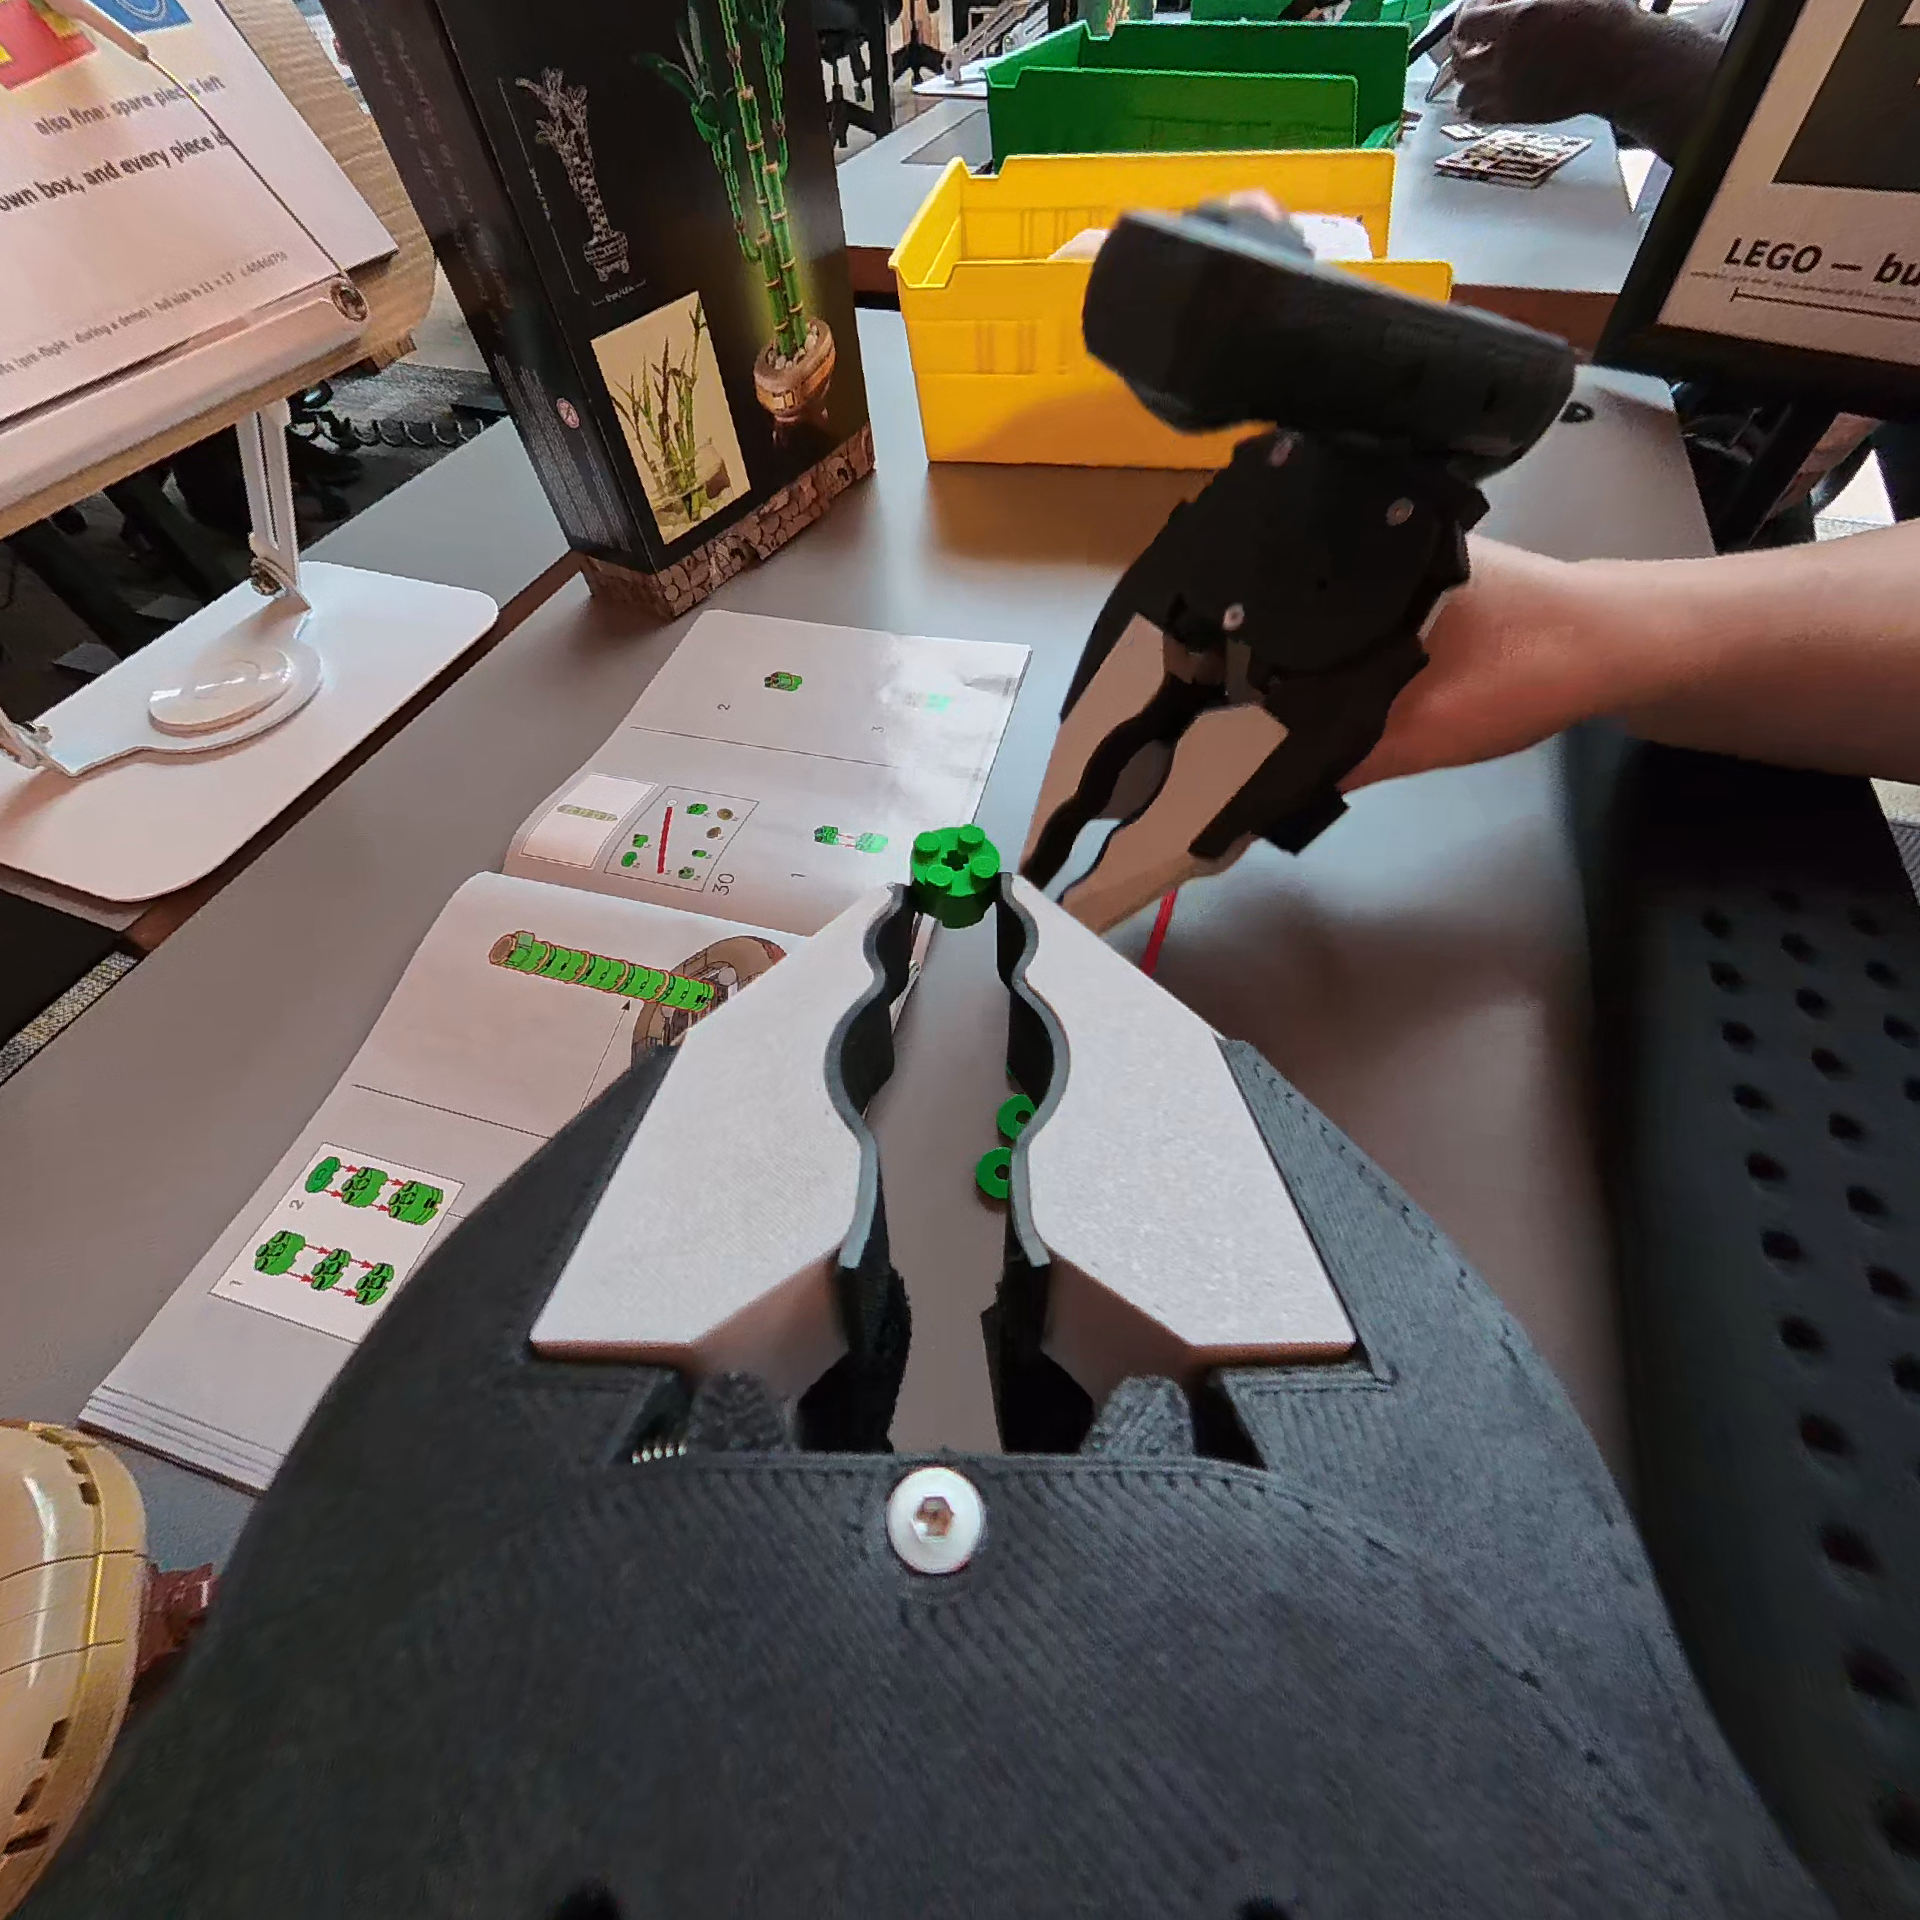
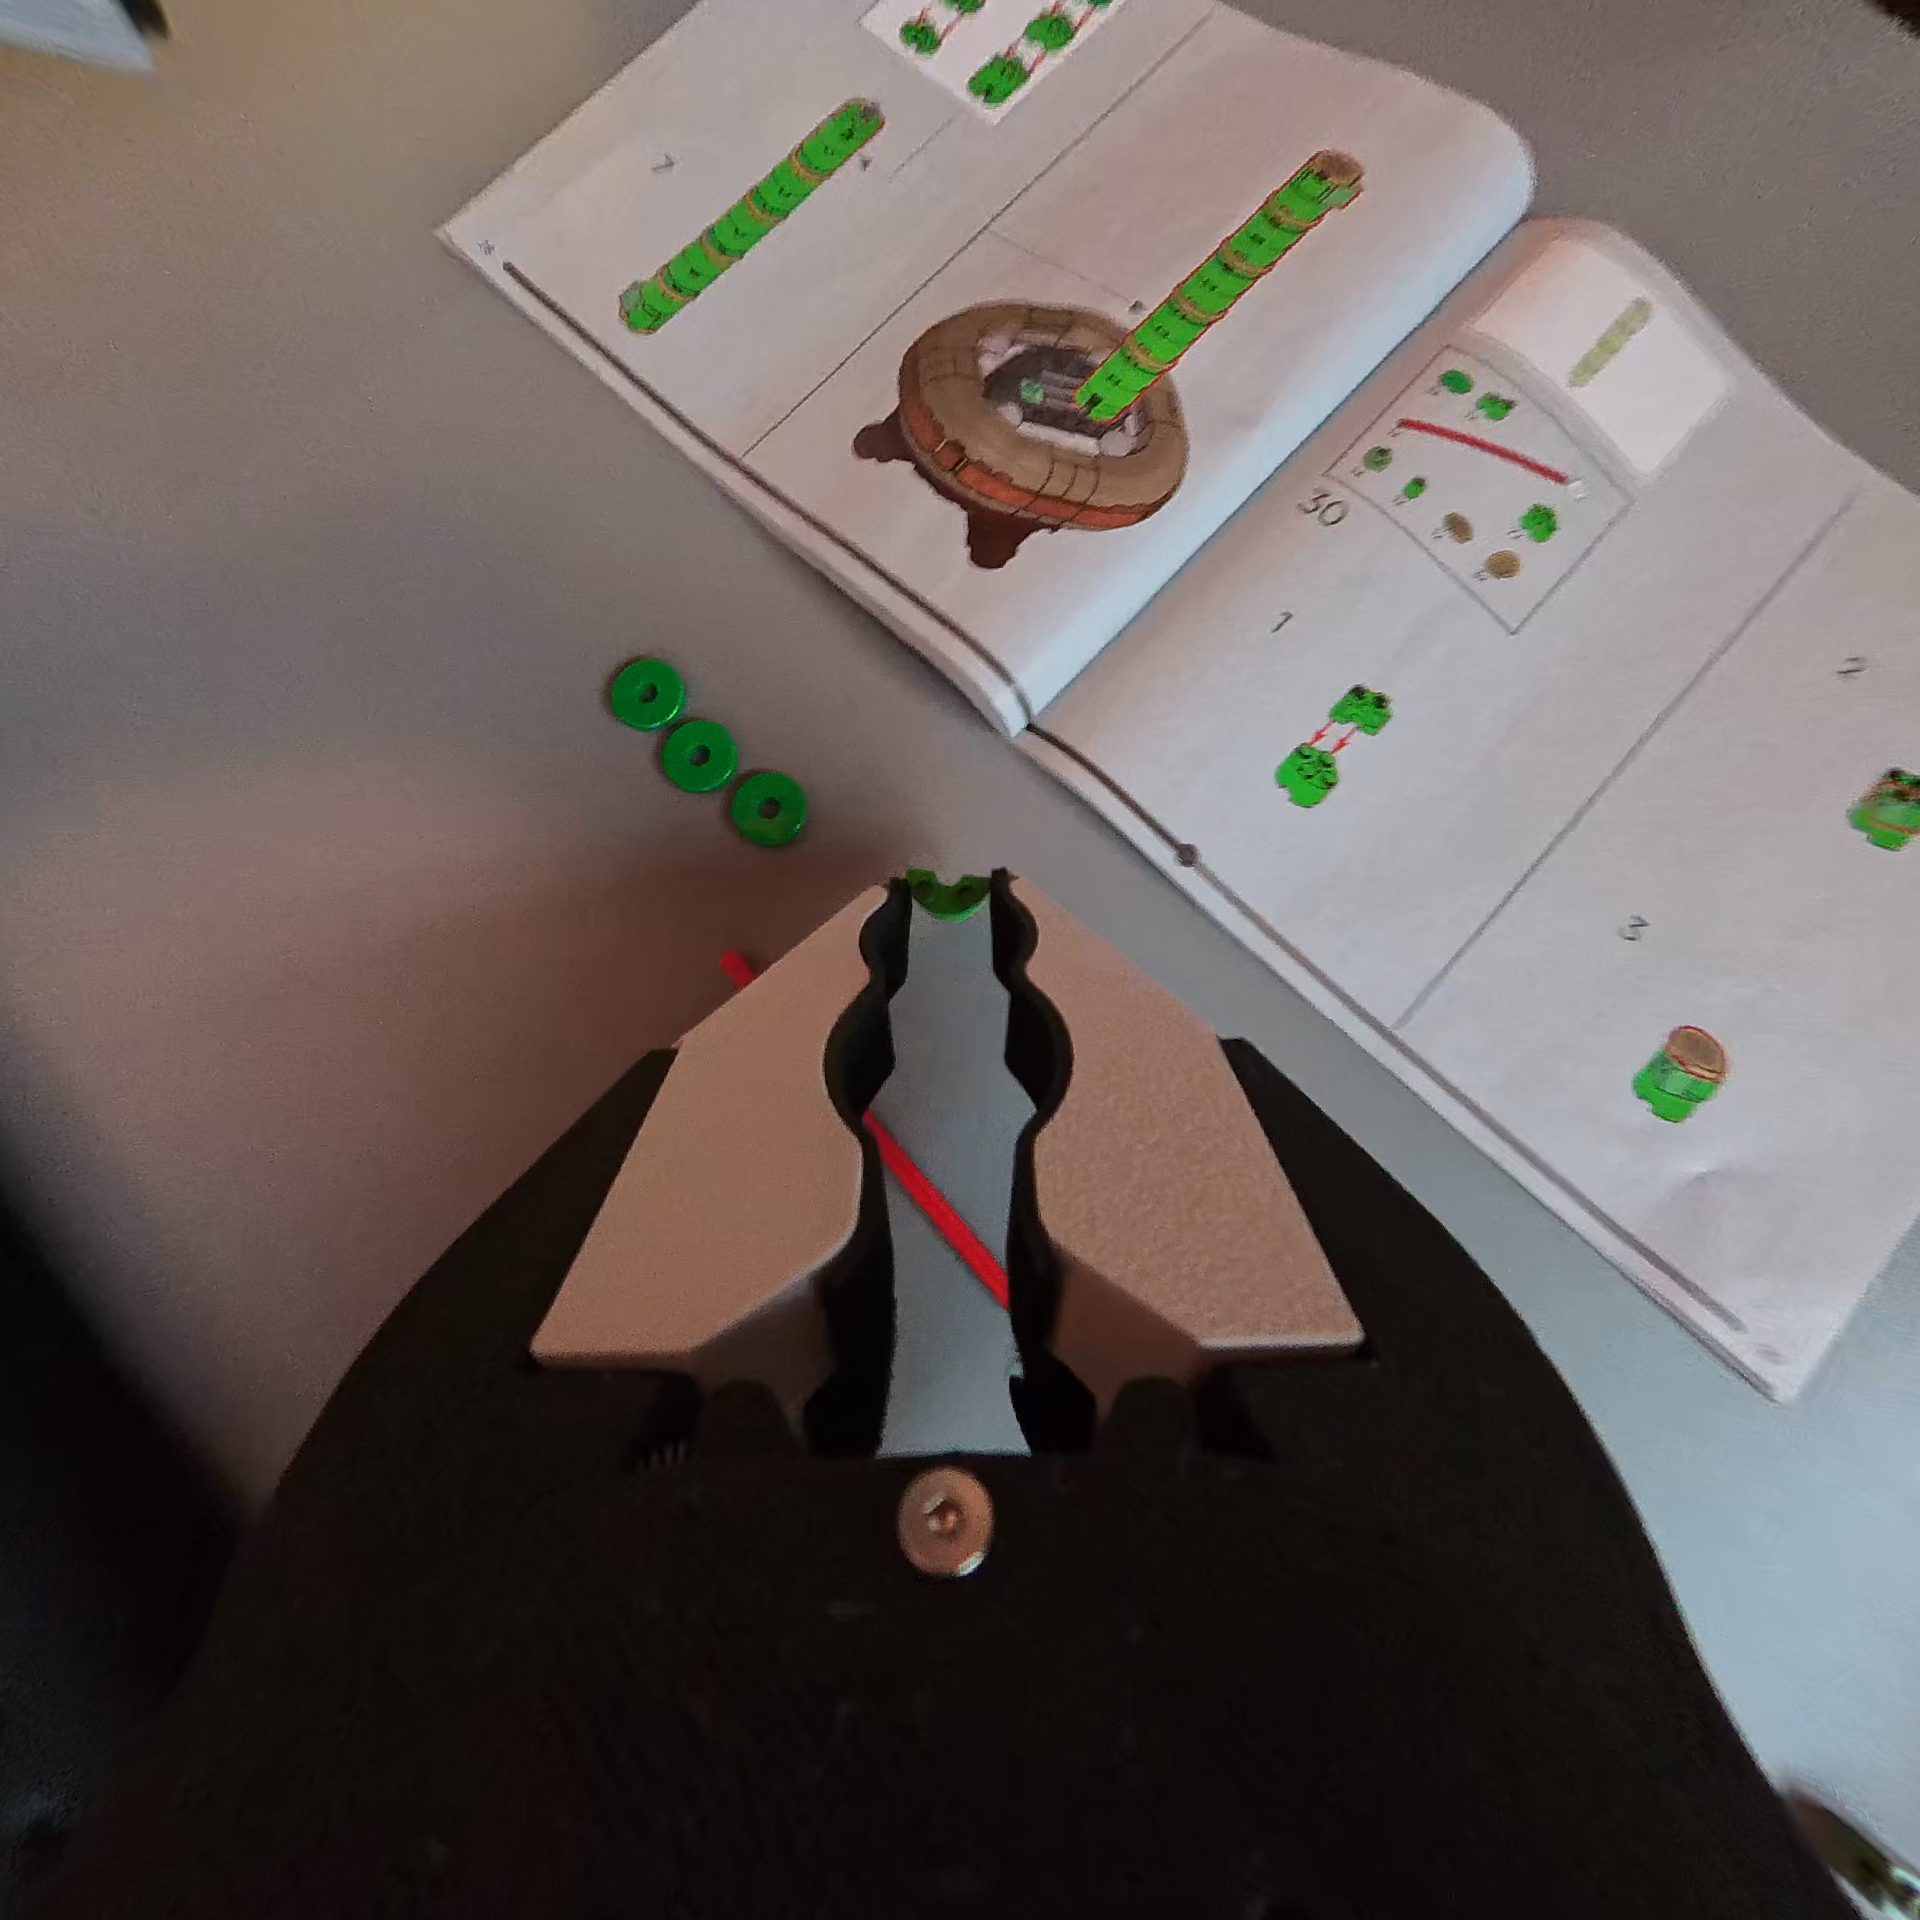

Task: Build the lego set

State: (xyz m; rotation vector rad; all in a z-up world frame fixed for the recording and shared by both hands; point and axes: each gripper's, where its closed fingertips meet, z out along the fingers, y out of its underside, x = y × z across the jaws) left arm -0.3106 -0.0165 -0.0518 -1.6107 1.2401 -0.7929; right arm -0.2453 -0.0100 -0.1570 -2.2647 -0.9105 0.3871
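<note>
My left gripper (image 1: 954, 896) is shut on a green round studded brick (image 1: 954, 871), held at its fingertips above the grey table. My right gripper (image 2: 945, 885) is shut on a small green piece (image 2: 945, 896), mostly hidden between its tips. In the left wrist view the right gripper (image 1: 1070, 888) points down just right of the studded brick, held by a hand. Three green flat rings (image 2: 699, 755) lie in a row on the table, and two of them show between the left fingers (image 1: 1003, 1143). A thin red rod (image 2: 935, 1210) lies under the right gripper; it also shows in the left wrist view (image 1: 1158, 930).
An open instruction booklet (image 1: 499, 1039) lies on the table; it also shows in the right wrist view (image 2: 1351, 727). The set's box (image 1: 665, 312) stands behind it, with yellow (image 1: 987, 343) and green (image 1: 1195, 94) bins beyond. A white stand (image 1: 260, 665) is at left, a tan built pot (image 1: 52, 1621) lower left. The tips of one gripper are about 12 centimetres away from the tips of the other. The thin red rod (image 2: 935, 1210) lies some 6 centimetres from my right tips, 15 centimetres from my left tips.
</note>
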